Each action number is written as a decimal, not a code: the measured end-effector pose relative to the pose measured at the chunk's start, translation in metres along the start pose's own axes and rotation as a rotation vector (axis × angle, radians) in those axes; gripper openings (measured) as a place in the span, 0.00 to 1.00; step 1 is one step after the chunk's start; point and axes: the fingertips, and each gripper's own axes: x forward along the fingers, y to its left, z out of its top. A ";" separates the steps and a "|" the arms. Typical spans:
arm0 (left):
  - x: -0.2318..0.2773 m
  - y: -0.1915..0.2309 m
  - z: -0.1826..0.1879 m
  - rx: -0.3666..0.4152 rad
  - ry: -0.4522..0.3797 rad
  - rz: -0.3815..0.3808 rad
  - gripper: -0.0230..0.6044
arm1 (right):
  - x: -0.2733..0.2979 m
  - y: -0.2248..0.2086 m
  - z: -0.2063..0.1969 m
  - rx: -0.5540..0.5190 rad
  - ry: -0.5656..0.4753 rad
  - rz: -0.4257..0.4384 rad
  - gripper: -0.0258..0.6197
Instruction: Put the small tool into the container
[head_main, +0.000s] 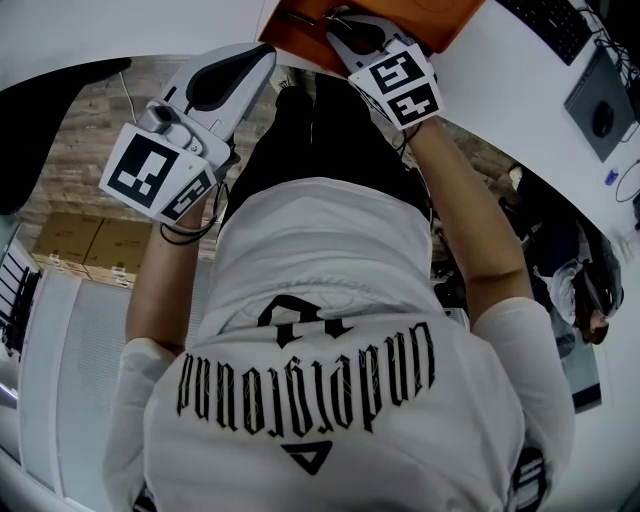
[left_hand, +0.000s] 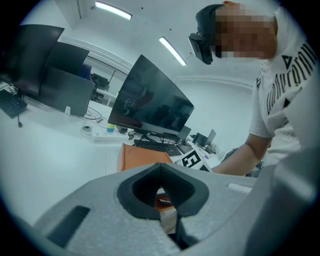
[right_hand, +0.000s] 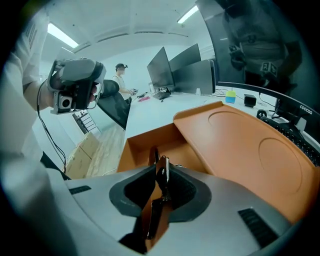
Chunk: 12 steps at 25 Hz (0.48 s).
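The small tool (right_hand: 162, 175), slim and of dark metal, stands clamped between the fingers of the right gripper (right_hand: 159, 186). It is held at the open compartment of the orange rectangular container (right_hand: 150, 136). The container lies on the white desk (right_hand: 150, 107), its flat orange lid (right_hand: 240, 150) alongside. The left gripper (left_hand: 161, 167) is near the desk's edge, fingers together with nothing between them.

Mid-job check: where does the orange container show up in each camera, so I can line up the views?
Head view: orange container at the top edge, centre.
Left gripper view: orange container at centre, just beyond the jaws.
Right gripper view: orange container open, filling centre and right.
Shared landmark: the black keyboard beside it.
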 end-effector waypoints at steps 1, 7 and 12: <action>-0.001 -0.001 0.000 0.002 -0.002 0.000 0.06 | 0.000 -0.001 -0.001 0.001 0.004 -0.009 0.13; -0.007 -0.007 0.004 0.014 -0.016 0.004 0.06 | -0.006 -0.006 -0.003 0.020 0.016 -0.051 0.24; -0.016 -0.017 0.010 0.035 -0.030 0.011 0.06 | -0.018 -0.011 -0.001 0.003 0.007 -0.092 0.25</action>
